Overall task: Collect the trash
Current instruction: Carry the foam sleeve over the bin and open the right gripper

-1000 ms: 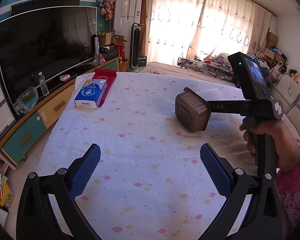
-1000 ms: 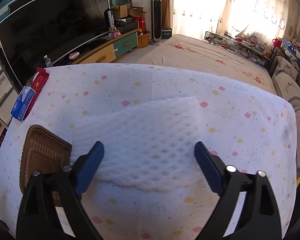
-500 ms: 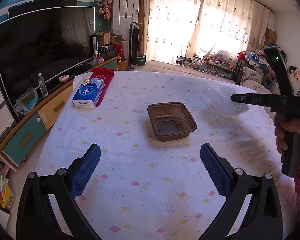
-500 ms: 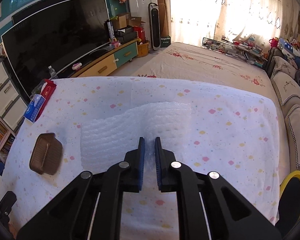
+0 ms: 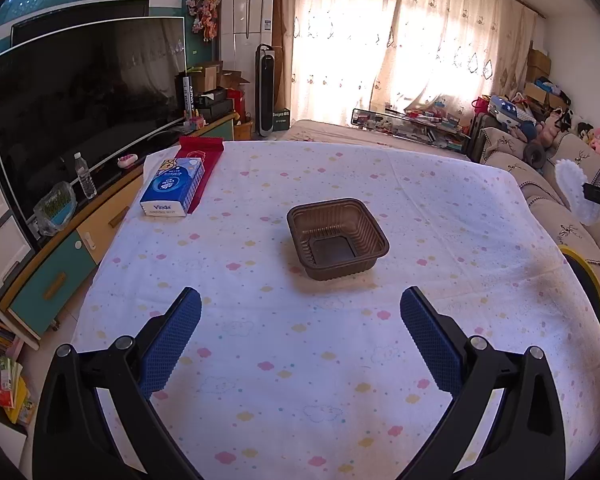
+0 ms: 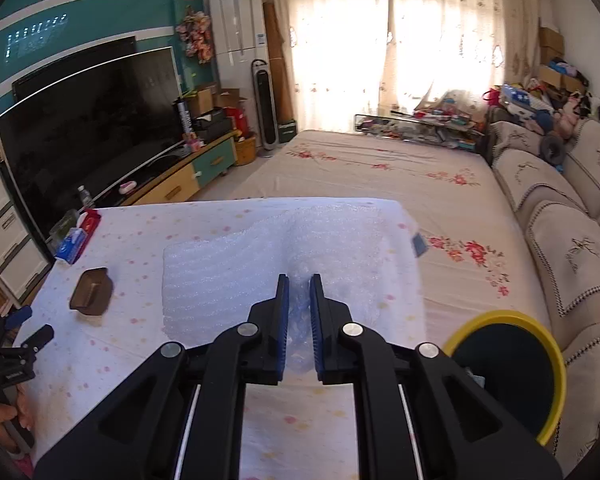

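right jaws clamp white foam sheet (image 6: 236, 264) above clothed table (image 6: 148, 232); left jaws apart.

Foam sheet (image 6: 236, 264) in right claw (image 6: 299, 308)

Left gripper (image 5: 300, 336): black plastic linkage arms, round silver rivets at the joints, blue textured pads (image 5: 171, 342) on the fingers. Right gripper (image 6: 299, 320): same build, black arms, silver rivets, blue ribbed pads (image 6: 283, 316), thin white lines along the inner arms. Hand (image 6: 14, 420) at lower left grips a black handle.
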